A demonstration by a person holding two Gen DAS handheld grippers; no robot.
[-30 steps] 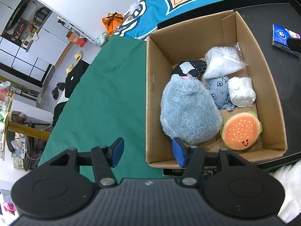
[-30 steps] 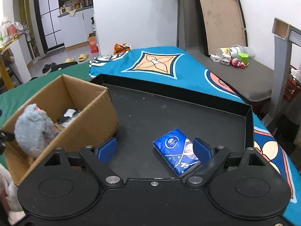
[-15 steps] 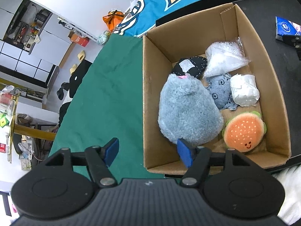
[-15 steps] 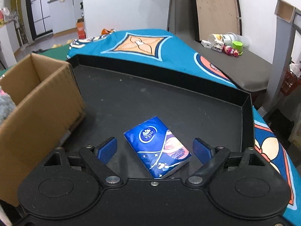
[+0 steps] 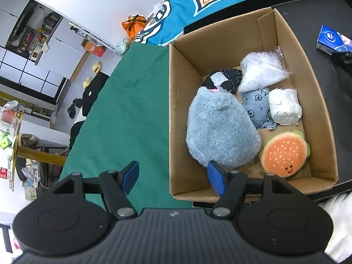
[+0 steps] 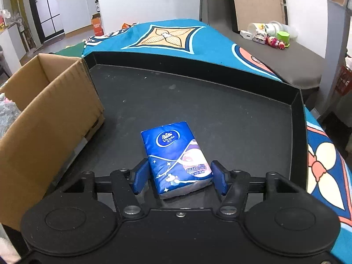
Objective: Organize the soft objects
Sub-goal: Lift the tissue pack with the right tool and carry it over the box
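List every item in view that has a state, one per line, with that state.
Brown cardboard box: open-topped, upright, partly filled.
Grey fluffy plush: inside the box.
Orange burger plush: inside the box, smiling face up.
Blue tissue pack: flat on the black tray, between the right tool's pads.
Right tool: jaws closing around the pack.
Left tool: open, empty.

black tray [image 6: 198,101], cardboard box [image 6: 55,110], tissue pack [image 6: 176,156]

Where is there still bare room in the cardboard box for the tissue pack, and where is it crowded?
Bare floor shows along the cardboard box far end, behind the clear plastic bag, and a little beside the burger plush. The middle is crowded: grey plush, denim pouch and white bundle sit close together.
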